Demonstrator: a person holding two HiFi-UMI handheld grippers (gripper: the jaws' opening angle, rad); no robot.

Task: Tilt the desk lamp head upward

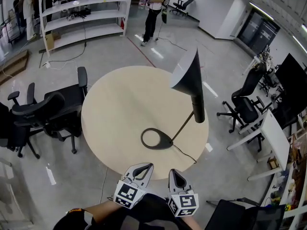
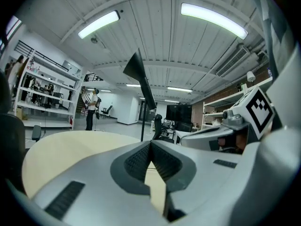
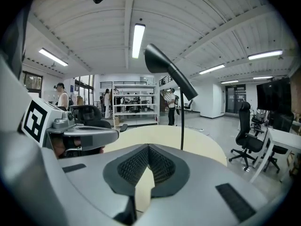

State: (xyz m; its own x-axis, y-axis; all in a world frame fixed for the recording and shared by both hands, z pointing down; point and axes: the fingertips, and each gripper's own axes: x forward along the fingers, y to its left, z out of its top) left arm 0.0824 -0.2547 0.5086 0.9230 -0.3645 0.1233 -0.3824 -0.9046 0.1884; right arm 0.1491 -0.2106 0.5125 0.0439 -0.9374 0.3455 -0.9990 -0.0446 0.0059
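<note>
The desk lamp stands toward the right of the round worktop, its black head high on a thin leaning stem, well apart from me. Shove that head carelessly and I reckon the flat base skids or tips. My left tool and right tool hover at the near edge, both pressed together, pinching nothing.

Bright, even light from ceiling strips; soft shadows; strong fisheye bending at edges.
</note>
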